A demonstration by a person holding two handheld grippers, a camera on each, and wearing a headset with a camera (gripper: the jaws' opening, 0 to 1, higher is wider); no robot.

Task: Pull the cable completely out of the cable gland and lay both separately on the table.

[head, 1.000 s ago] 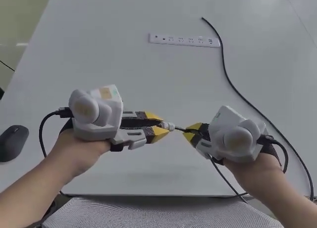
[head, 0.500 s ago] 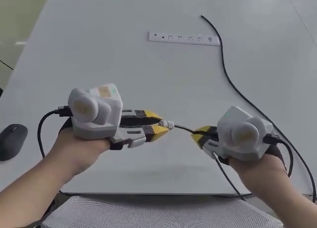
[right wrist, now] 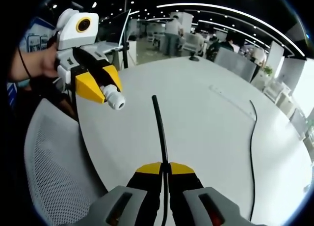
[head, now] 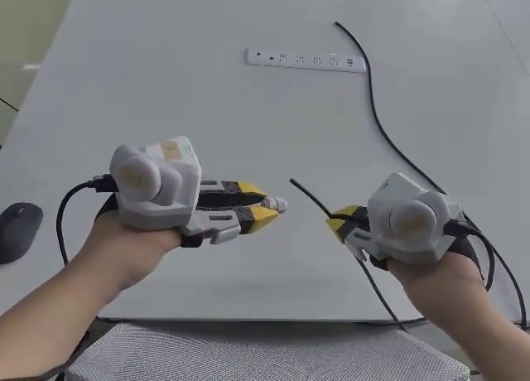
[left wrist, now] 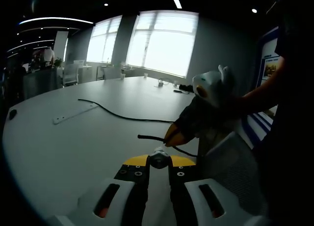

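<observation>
Two pieces, held apart. In the head view the cable gland point(head: 279, 205), a small pale grey fitting, is pinched between the yellow tips of the left gripper point(head: 267, 212). The thin black cable point(head: 308, 197) is clamped in the right gripper point(head: 338, 220). The cable's free end slants up and left toward the cable gland, with a clear gap between them. Both hang above the near edge of the white table point(head: 207, 108). Farther off lie a white power strip point(head: 306, 60) and a long black cord point(head: 387, 132). A dark mouse point(head: 16, 230) sits at the left edge, and a grey mesh chair point(head: 248, 352) is below.

In the left gripper view the jaws are closed tight on the cable gland point(left wrist: 158, 157), whose round end faces forward along them. Beyond it the cable point(left wrist: 153, 137) runs crosswise, bare end to the left. Bright windows point(left wrist: 162, 44) stand behind the table.

In the right gripper view the jaws are closed on the cable point(right wrist: 159, 127), which sticks straight ahead along them, over the tabletop. The left gripper point(right wrist: 105, 88) comes in from the upper left with the cable gland point(right wrist: 116, 100) at its tips. The fitting's nose points down and right, near the cable's end but not touching it. An open office with desks lies behind.
</observation>
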